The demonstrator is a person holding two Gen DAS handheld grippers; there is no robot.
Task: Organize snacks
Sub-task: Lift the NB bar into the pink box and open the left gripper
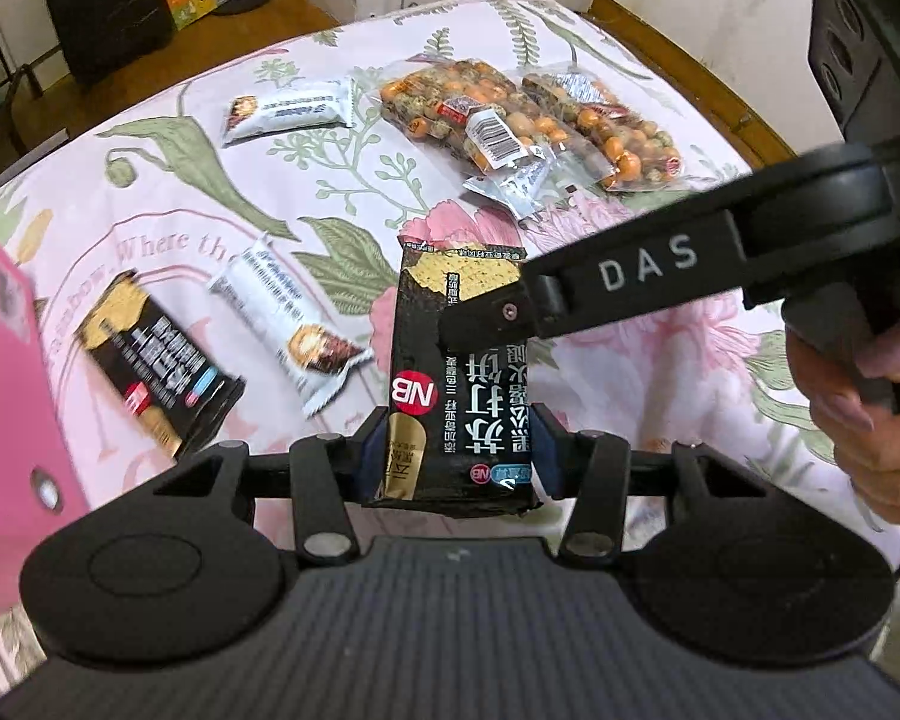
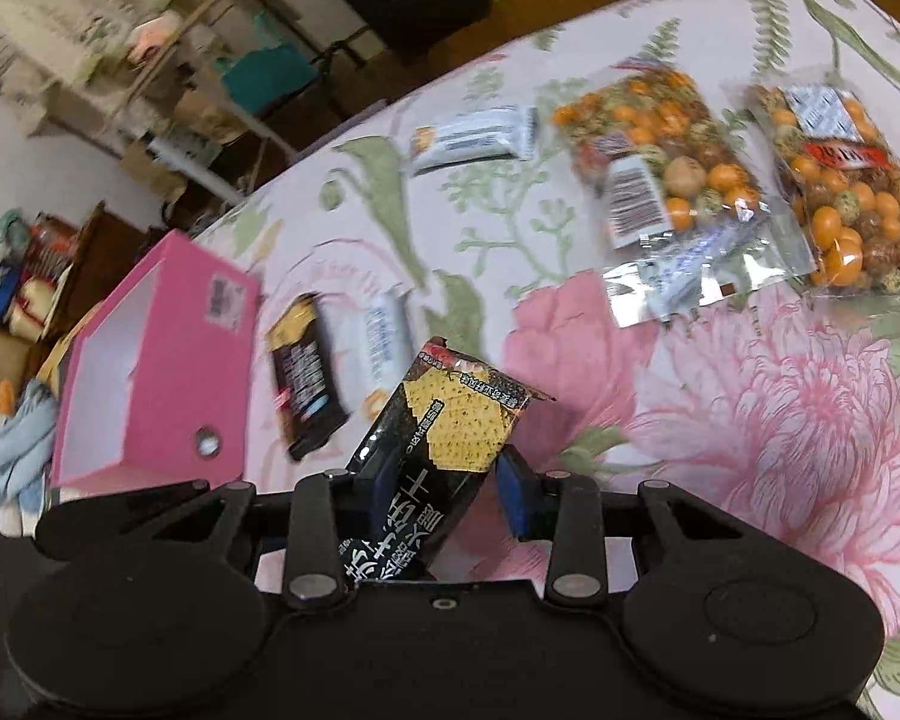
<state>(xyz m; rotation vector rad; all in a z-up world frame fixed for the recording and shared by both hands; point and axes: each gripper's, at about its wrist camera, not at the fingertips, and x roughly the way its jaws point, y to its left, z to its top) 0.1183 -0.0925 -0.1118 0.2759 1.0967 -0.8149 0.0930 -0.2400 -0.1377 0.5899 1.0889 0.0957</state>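
A: How do the hands sit?

B: Both grippers point steeply down over the floral cloth (image 1: 570, 384). A hand (image 1: 864, 396) at the right edge of the left wrist view grips the right gripper's handle; its finger (image 1: 489, 321) reaches in from the right.

A: What's hard to make out?

B: The pink box (image 2: 150, 360) is cut off at the left edge in the left view and blurred in the right one. The second black pack (image 1: 156, 360) and the white bar (image 1: 294, 324) beside it are smeared. The far white bar (image 1: 288, 111) is small, its print unreadable.

A: And the grippers?

B: The left gripper (image 1: 459, 450) pinches the near end of a black cracker pack (image 1: 456, 372), blue pads pressed on both sides. The right gripper (image 2: 441, 483) pinches the same pack's far end; in its own view the left pad touches the pack, though whether the right pad does is unclear.

A: So where is the pack?

B: Held between both grippers above the cloth, near the box. Two nut bags (image 2: 654, 150) (image 2: 846, 180) lie further back, just beside each other, with a clear packet (image 2: 684, 276) at their near edge.
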